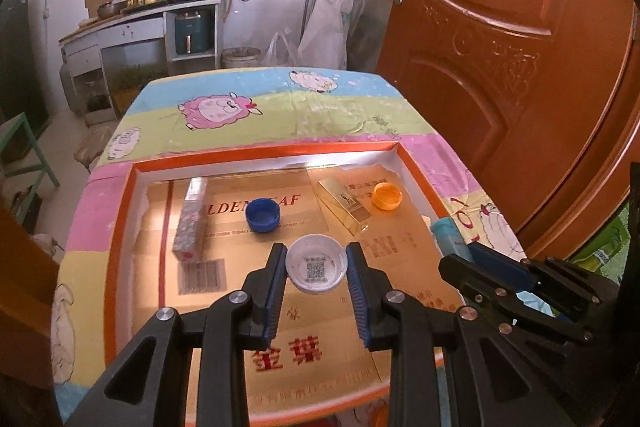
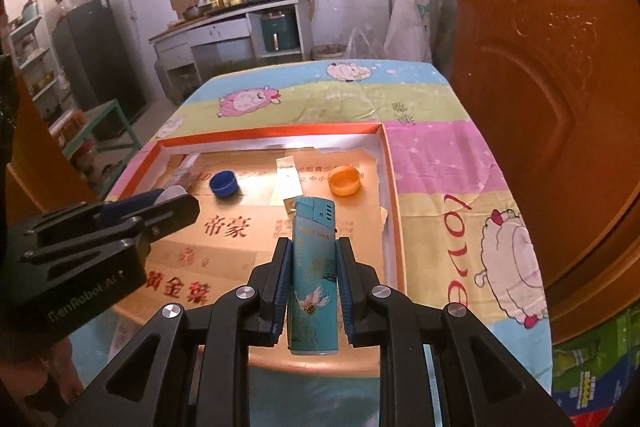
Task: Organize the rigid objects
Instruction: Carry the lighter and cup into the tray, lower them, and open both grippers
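The left gripper has its blue pads pressed on either side of a white bottle cap, held open side up over the orange-rimmed tray. The right gripper is clamped narrowly on an upright teal lighter. Farther back in the tray lie a blue cap, a gold box and an orange cap.

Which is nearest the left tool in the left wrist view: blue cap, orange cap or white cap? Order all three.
1. white cap, between the fingers of the left tool.
2. blue cap, just beyond, slightly left.
3. orange cap, farther back, right side of the tray.
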{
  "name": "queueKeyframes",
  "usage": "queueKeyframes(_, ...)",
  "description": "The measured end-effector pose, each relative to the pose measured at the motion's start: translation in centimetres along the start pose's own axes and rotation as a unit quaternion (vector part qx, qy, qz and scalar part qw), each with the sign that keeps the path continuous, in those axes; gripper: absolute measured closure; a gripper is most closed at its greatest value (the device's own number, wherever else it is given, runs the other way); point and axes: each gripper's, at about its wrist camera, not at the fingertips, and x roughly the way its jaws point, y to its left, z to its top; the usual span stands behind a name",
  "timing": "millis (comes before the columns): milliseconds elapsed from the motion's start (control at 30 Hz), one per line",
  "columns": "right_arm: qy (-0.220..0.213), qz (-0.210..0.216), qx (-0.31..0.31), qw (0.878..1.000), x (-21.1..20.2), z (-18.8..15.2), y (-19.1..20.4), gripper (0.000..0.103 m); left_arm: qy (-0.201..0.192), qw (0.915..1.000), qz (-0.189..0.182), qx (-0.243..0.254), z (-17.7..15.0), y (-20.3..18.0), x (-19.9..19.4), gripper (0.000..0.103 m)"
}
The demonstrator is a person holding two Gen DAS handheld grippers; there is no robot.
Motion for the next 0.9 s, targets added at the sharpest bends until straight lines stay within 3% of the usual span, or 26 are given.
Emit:
queueKeyframes(400, 0.015, -0.007, -0.007, 1.000, 3.8, 0.9, -0.6, 0.081, 0.024, 0.9997, 0.001, 0.001, 0.7, 0.0, 4.2, 0.073)
queueKeyframes(900, 0.035, -0.016, -0.015, 0.999, 5.9, 0.7, -0.5, 0.081, 0.040, 0.9991, 0.010, 0.009, 0.3, 0.1, 6.4, 0.073)
